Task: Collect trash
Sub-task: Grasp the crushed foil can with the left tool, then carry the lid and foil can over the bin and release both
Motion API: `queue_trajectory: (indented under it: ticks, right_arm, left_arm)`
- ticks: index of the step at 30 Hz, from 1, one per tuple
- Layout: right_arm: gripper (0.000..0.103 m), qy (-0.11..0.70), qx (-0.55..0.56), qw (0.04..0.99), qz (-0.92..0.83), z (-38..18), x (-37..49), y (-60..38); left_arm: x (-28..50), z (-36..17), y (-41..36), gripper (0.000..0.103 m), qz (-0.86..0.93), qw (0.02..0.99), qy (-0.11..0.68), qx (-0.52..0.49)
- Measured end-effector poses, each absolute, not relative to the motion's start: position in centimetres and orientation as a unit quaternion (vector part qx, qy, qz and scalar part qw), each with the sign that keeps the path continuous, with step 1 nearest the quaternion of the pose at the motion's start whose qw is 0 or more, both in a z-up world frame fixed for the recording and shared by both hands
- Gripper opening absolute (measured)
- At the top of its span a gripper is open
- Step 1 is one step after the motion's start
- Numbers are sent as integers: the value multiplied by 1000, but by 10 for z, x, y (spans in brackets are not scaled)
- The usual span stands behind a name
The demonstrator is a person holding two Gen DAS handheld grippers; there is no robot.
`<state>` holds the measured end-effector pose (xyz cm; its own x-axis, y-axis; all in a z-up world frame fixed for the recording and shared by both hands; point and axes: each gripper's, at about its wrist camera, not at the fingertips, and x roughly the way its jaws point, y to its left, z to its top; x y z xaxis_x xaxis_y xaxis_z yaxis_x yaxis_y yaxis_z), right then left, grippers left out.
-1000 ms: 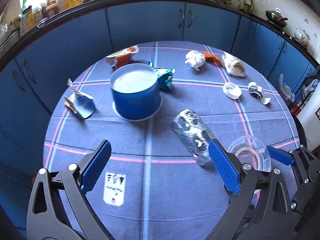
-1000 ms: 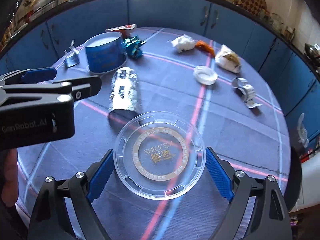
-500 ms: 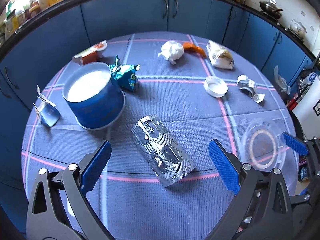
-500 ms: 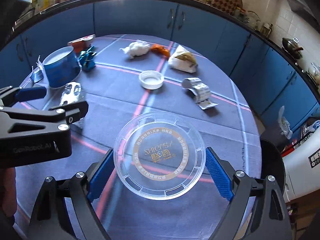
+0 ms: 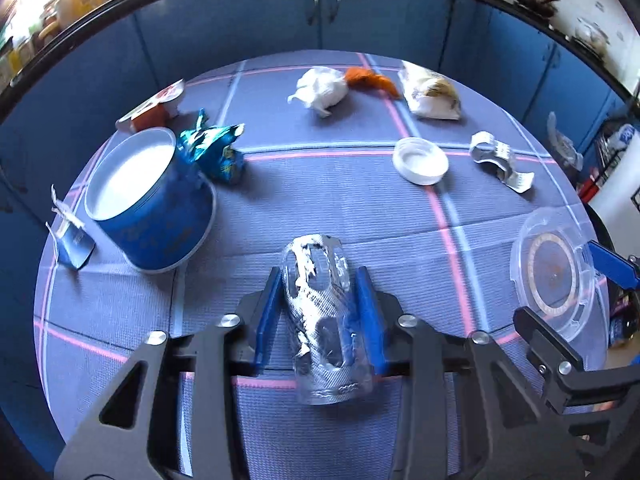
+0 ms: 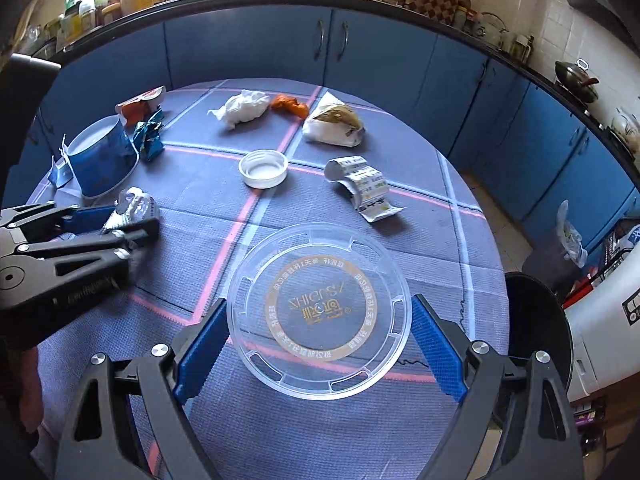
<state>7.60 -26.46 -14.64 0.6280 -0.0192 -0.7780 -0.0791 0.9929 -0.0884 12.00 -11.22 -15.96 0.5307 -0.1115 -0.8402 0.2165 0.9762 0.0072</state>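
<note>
1. My left gripper point(image 5: 320, 312) has just been closing, and its blue pads now pinch a crushed silvery plastic bottle point(image 5: 324, 320) lengthwise between them, near the table's point(image 5: 320, 208) front edge.
2. My right gripper point(image 6: 320, 344) holds a clear round lid point(image 6: 319, 308) with a gold printed ring; its fingers stand wide and press the lid's rim on both sides, above the table's front right edge.
3. In the left view that lid point(image 5: 554, 276) shows at the far right, well apart from the bottle.
4. An upturned blue tub point(image 5: 150, 204) stands near the left edge, with a torn blue carton scrap point(image 5: 72, 240) just beside it at the very edge.
5. A crumpled teal wrapper point(image 5: 214, 148) lies touching the tub's far side, and a small orange-and-white cup point(image 5: 154, 110) sits beyond it by the far left edge.
6. Near the far edge I see a wad of white tissue point(image 5: 322, 90), an orange scrap point(image 5: 370, 80) touching it, and a white food bag point(image 5: 430, 96) to the right.
7. A white screw cap point(image 5: 420, 160) lies open side up around the table's middle right, with a curled paper label point(image 5: 498, 158) nearer the right edge.
8. A black bin point(image 6: 536, 320) stands off the table's right edge.
</note>
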Motion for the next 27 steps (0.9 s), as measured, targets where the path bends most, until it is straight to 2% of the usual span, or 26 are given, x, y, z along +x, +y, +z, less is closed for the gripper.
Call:
queue_trajectory:
  ticks: [5,27]
  right_arm:
    - [86,425,-47,904,10,-142,72,-275]
    - [86,374,2,924,-83,-104,48,-377]
  left_arm:
    - [116,-152,-119,29,-103,879,463,47]
    - [111,-90,-235,29,-194,895,394,81]
